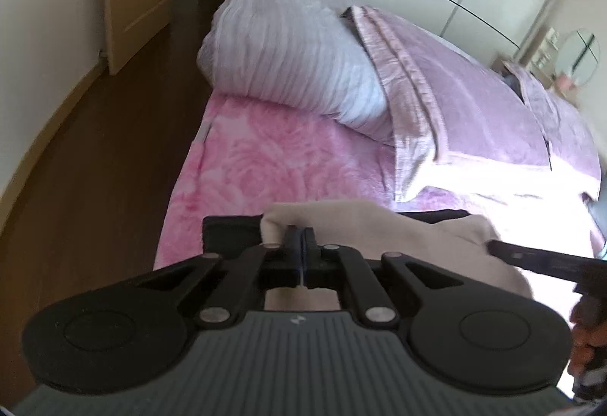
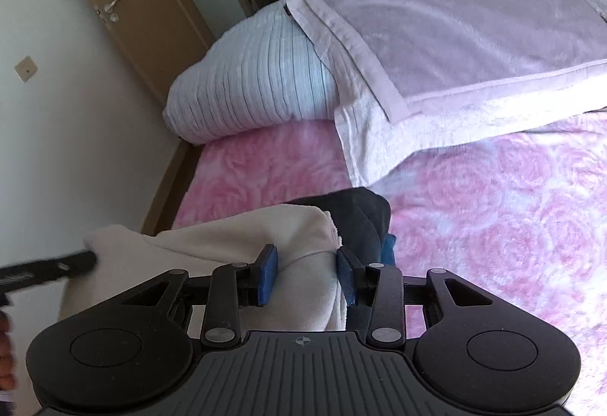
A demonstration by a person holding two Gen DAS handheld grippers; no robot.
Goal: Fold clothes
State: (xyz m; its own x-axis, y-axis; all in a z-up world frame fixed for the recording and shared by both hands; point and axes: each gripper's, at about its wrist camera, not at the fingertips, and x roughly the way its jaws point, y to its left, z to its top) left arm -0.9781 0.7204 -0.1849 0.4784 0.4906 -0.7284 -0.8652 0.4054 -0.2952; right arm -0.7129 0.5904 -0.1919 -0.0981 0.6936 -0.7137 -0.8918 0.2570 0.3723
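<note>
1. The work happens on a bed [image 2: 512, 226] with a pink rose-pattern cover, in a bedroom with a wooden door and white wardrobes behind.
2. Nearest, the left gripper [image 1: 302, 245] has its jaws pressed together on an edge of the beige garment [image 1: 436, 237]; it seems to pinch only a thin layer, so the hold should be kept firm.
3. The right gripper [image 2: 307, 273] has its blue pads partly apart with a thick fold of the same garment between them. They appear to clamp it, though I cannot be fully sure.
4. Under the beige garment lies a dark garment [image 2: 364, 215], near the edge of the bed. I judge it must not be dragged along.
5. To do this fold well, both hands should move together and keep the cloth flat between them.
6. Further away, the striped pillow [image 2: 250, 89] and the lilac blanket [image 2: 455, 32] lie well apart from the work.
</note>
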